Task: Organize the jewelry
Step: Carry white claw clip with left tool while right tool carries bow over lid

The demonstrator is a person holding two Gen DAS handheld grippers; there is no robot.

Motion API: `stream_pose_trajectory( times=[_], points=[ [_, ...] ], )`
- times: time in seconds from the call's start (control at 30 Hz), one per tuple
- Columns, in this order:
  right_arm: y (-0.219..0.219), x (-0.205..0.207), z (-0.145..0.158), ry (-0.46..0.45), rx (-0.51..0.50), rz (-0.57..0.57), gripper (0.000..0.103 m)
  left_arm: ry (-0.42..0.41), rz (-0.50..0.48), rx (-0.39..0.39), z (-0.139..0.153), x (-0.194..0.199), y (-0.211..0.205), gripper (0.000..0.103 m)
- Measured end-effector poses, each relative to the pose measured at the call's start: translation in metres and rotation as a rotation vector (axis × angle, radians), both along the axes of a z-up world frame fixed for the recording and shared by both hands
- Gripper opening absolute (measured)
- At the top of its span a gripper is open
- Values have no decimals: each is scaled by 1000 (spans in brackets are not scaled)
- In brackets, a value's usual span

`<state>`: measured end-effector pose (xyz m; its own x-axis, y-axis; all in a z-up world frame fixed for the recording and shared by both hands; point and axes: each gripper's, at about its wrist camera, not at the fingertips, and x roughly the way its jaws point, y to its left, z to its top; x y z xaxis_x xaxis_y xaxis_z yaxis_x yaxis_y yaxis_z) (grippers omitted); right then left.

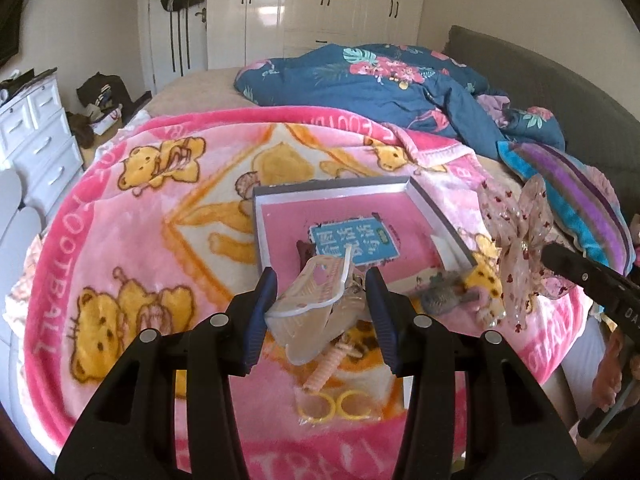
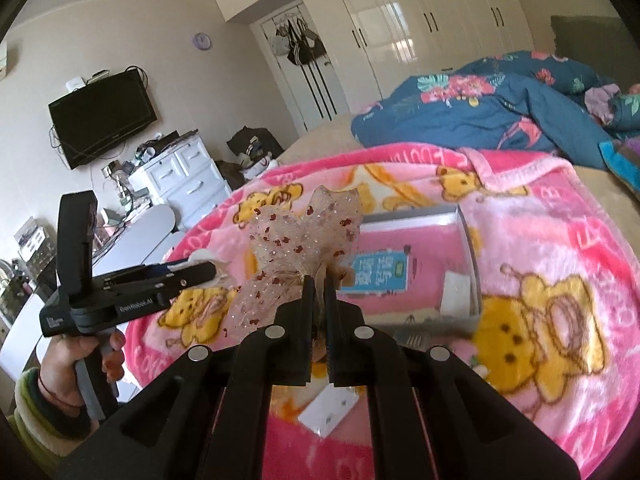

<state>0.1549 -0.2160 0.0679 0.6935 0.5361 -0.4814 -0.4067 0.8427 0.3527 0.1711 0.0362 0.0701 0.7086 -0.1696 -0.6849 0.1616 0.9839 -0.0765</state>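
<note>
My left gripper (image 1: 320,280) is shut on a clear plastic packet (image 1: 312,304) of hair accessories and holds it above the pink blanket, just in front of the open pink-lined box (image 1: 280,200). The box holds a blue card (image 1: 354,242). My right gripper (image 2: 318,284) is shut on a sheer pink bow hair clip (image 2: 304,240) with red dots, held up in the air; the bow also shows in the left wrist view (image 1: 516,240). In the right wrist view the left gripper (image 2: 200,270) shows side-on at the left, and the box (image 2: 466,232) lies beyond the bow.
On the blanket lie a pink spiral hair tie (image 1: 326,368), a packet of yellow rings (image 1: 334,404), a grey hair piece (image 1: 444,292) and a white card (image 2: 328,412). A blue floral quilt (image 1: 380,76) and a striped pillow (image 1: 576,208) lie behind. White drawers (image 1: 36,132) stand at the left.
</note>
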Motion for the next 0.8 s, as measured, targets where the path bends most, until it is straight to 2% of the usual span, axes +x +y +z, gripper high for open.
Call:
stream_pose_trajectory(
  times=[0.37, 0.8],
  points=[
    [-24, 24, 17, -33, 1, -71, 4, -20, -16, -12, 5, 30, -27, 38],
    [-53, 55, 1, 2, -16, -164, 4, 4, 0, -8, -21, 67, -60, 38]
  ],
)
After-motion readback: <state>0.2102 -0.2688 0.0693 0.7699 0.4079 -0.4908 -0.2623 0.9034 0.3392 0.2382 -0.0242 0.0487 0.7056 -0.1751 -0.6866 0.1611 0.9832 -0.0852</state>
